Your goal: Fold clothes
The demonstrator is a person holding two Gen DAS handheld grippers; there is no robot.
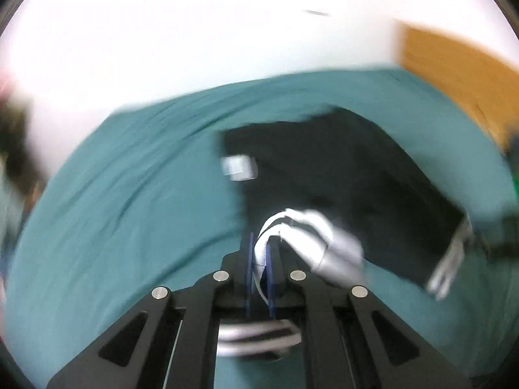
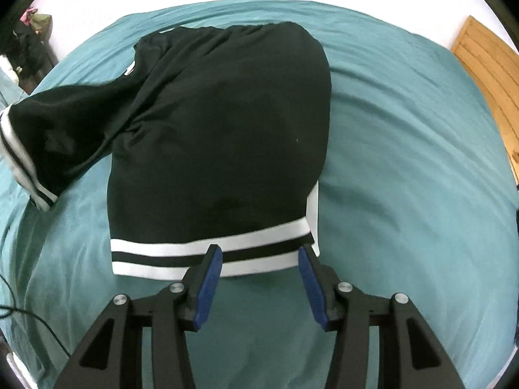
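Jersey (image 2: 220, 123) cuff (image 1: 311, 246) sits pinched in left gripper (image 1: 259, 253); right gripper (image 2: 261, 256) gapes.

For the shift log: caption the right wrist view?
Open right gripper poised at the striped hem of a black jacket on teal bedding.

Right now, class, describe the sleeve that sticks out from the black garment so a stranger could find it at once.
Start at the teal bedspread and find the black garment lying on it. The sleeve spreads out from its upper left side. Its cuff is striped black and white like the hem band, but it points away from the body.
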